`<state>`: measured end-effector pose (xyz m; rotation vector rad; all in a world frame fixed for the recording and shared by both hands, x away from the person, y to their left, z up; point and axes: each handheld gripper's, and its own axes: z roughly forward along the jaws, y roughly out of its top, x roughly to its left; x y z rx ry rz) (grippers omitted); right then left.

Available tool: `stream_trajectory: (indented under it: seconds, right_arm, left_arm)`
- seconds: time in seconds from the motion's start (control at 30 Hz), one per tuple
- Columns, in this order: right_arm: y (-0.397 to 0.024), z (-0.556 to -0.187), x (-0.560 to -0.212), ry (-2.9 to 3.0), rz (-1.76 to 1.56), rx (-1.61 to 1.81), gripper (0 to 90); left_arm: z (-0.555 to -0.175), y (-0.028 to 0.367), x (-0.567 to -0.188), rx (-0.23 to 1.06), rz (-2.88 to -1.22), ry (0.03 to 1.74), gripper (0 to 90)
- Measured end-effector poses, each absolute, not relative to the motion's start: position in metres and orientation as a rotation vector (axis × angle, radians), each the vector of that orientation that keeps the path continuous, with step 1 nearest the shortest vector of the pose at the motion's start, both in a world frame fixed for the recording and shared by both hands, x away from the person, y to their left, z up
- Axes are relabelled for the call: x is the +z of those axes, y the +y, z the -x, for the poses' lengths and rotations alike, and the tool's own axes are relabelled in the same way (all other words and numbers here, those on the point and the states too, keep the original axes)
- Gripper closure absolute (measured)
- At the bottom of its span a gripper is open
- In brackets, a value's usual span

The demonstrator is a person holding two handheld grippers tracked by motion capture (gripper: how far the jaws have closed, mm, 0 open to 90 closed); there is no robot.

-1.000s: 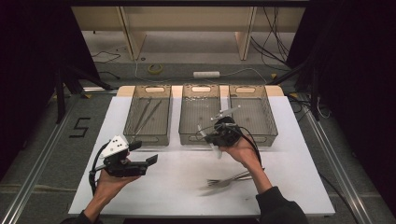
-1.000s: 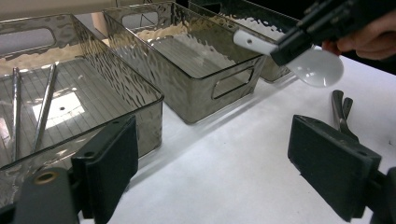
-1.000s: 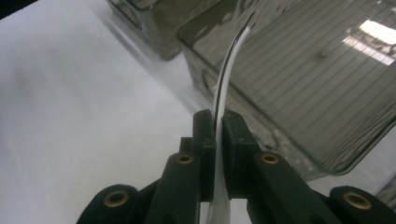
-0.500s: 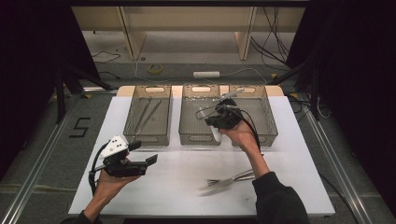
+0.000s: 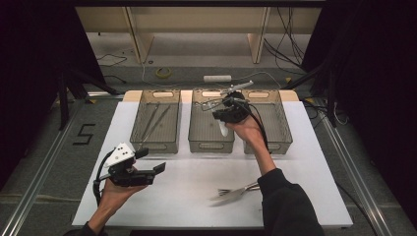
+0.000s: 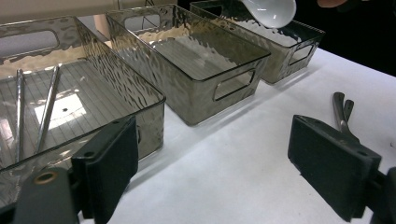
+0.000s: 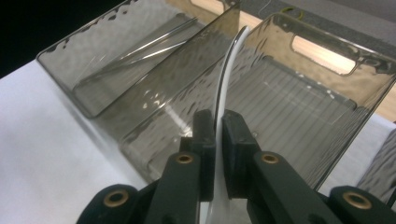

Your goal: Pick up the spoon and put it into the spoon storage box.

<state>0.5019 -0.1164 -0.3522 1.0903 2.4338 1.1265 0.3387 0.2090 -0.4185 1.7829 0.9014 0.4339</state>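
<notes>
White plastic spoon [image 7: 223, 84], thin and curved, is pinched edge-on in the closed right tool [image 7: 216, 135].

One mark can be read — a black numeral "5" [image 5: 84, 133], taped on the grey floor to the left of the white table [image 5: 196, 196], with nothing else legible.

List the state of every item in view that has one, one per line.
right gripper: shut on the white spoon, held above the middle bin.
white spoon: clamped edgewise, off the table.
left gripper: open, nothing between its jaws.
left bin: holds two metal sticks.
middle bin: looks empty.
right bin: contents unclear.
fork: lying flat on the table.
</notes>
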Motion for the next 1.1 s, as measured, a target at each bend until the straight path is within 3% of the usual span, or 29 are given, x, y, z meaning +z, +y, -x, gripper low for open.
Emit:
stream_trajectory:
  seconds: [1.1]
  right_arm:
    - [-0.092,-0.533,-0.376,2.385,-1.192,1.066,85.3]
  left_arm:
    - [-0.337,0.209,-0.418,0.437,-1.771,0.897,16.0]
